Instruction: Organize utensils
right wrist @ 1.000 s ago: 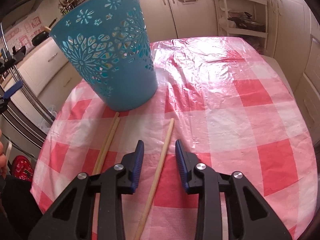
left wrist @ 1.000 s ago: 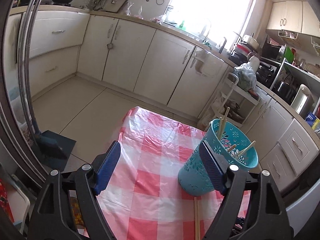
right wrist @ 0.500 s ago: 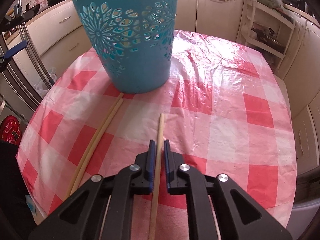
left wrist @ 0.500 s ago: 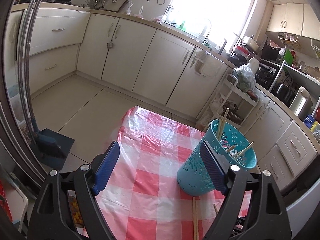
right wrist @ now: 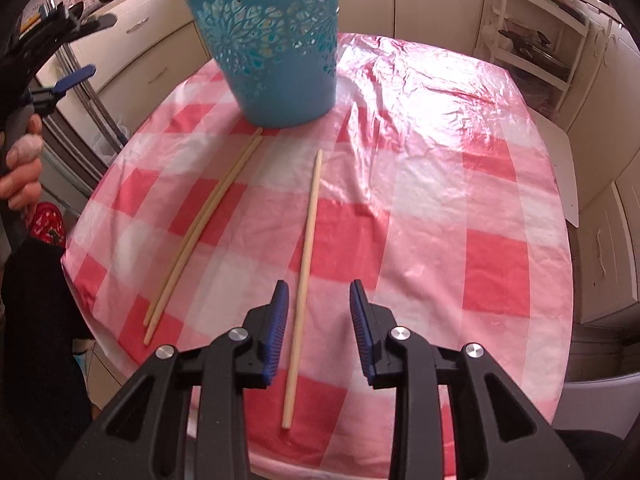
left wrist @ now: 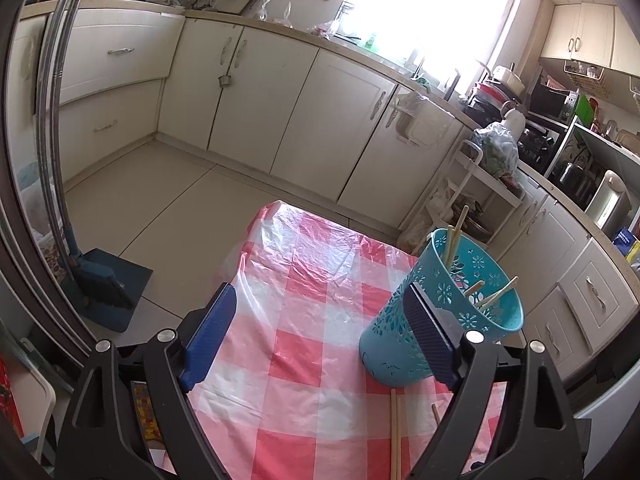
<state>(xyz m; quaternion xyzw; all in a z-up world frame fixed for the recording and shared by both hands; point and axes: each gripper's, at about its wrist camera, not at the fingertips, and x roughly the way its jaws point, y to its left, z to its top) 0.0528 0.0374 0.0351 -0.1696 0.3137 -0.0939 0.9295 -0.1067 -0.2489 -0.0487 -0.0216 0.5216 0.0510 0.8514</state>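
Through the left wrist camera, little had changed: my left gripper (left wrist: 316,340) hung above the near end of the checked tablecloth (left wrist: 304,280) with its jaws spread wide and nothing between them, opened only slightly further than a second before. The teal basket (left wrist: 440,320) stood upright on the cloth, partly hidden behind my right-hand finger, with several chopsticks already leaning inside it (left wrist: 454,236). The tips of the loose chopsticks showed on the cloth just below the basket's base. Through the right wrist camera, the change was plain. Half a second earlier my right gripper (right wrist: 318,320) had its jaws nearly together around the single chopstick (right wrist: 306,256); now they had just been opening and stood apart, and the stick lay flat on the cloth, touched by neither pad. I judged that the grab had failed or been let go, so this chopstick was not yet collected and the pick needed another try. The stick ran between the fingers but lay nearer the left pad than the right, its near end reaching back under the gripper and its far end pointing toward the basket. A pair of chopsticks (right wrist: 208,224) lay side by side further left, their far tips almost touching the basket's base. My other hand (right wrist: 20,168) showed at the left edge.
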